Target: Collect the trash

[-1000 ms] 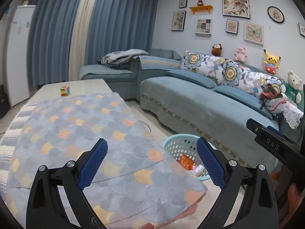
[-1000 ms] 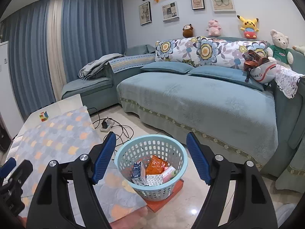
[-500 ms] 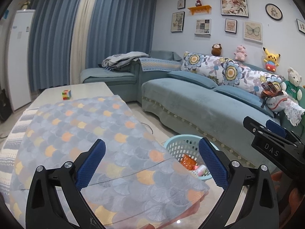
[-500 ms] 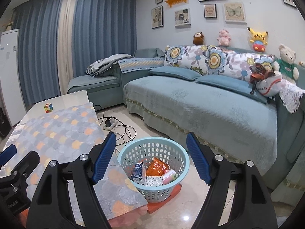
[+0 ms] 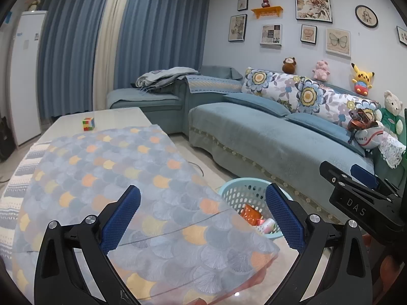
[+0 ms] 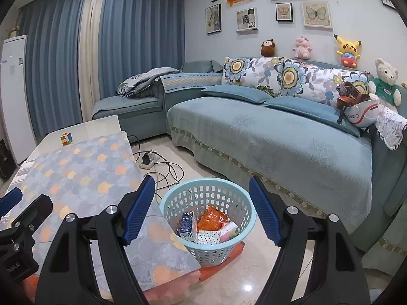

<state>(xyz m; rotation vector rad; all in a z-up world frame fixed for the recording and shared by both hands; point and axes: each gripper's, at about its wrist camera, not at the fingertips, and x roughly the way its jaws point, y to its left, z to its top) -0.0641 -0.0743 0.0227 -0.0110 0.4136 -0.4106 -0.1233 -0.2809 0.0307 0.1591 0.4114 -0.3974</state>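
A light blue plastic basket (image 6: 178, 203) stands on the floor between the table and the sofa. It holds trash: an orange wrapper (image 6: 212, 218), a blue carton (image 6: 187, 226), a dotted white box (image 6: 209, 237) and a pink packet (image 6: 229, 230). The basket also shows in the left wrist view (image 5: 237, 190). My right gripper (image 6: 202, 209) is open and empty, above and in front of the basket. My left gripper (image 5: 203, 218) is open and empty above the table's near corner.
A low table (image 5: 101, 172) with a scale-patterned cloth carries a colour cube (image 5: 88, 124) at its far end. A blue sofa (image 6: 267, 137) with cushions and plush toys runs along the right. A power strip and cables (image 6: 152, 162) lie on the floor.
Both grippers have drawn back and risen slightly, so the basket and table look a little farther off. Both stay open and empty.
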